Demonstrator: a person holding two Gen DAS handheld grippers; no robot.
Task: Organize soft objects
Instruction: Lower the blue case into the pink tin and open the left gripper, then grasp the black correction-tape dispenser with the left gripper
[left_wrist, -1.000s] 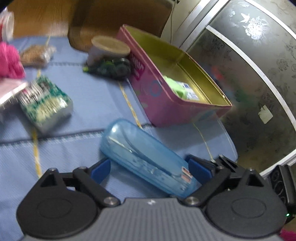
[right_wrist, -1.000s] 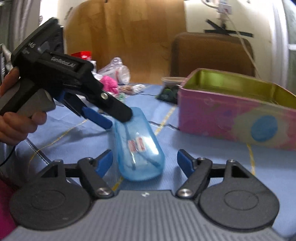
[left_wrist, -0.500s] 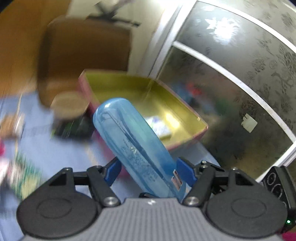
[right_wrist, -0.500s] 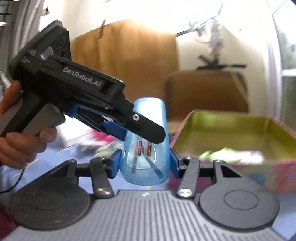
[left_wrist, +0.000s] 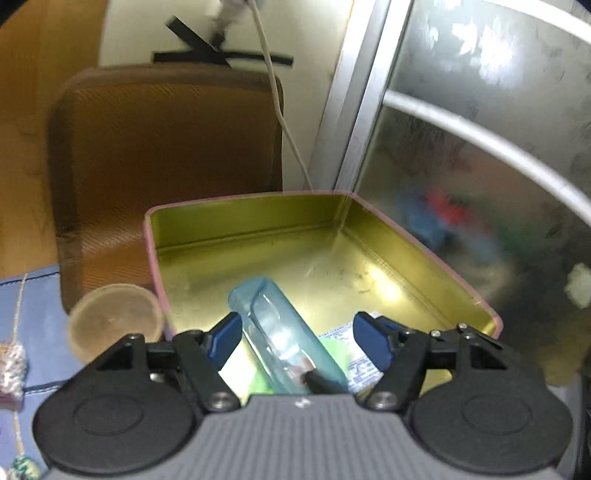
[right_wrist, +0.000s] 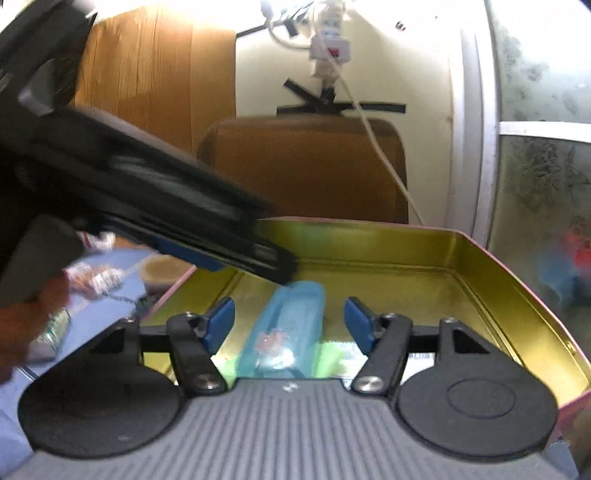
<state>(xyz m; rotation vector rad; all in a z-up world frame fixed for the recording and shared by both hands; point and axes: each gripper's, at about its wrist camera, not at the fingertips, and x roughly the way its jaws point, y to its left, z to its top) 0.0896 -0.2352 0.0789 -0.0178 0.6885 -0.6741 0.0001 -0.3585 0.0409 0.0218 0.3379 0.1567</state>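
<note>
A translucent blue case (left_wrist: 284, 332) lies lengthwise inside the open pink tin with a gold inside (left_wrist: 424, 251), partly on a green-and-white packet (left_wrist: 332, 349). My left gripper (left_wrist: 297, 336) straddles one end of the case; its jaws are opening and the right pad stands clear of the case. In the right wrist view the case (right_wrist: 288, 325) sits between the pads of my right gripper (right_wrist: 290, 326) with a gap on each side, and those jaws are opening too. The left gripper's fingers (right_wrist: 273, 262) reach in over the tin (right_wrist: 517, 273) from the left.
A brown chair back (left_wrist: 166, 155) stands behind the tin. A round lidded tub (left_wrist: 114, 321) sits on the blue cloth (left_wrist: 37, 295) left of the tin. A frosted glass door (left_wrist: 480, 147) is at the right. A hand (right_wrist: 29, 325) holds the left gripper.
Both grippers closed on the blue case on the cloth, lifted it and carried it over the tin. Their jaws have since widened and the case now lies in the tin.
</note>
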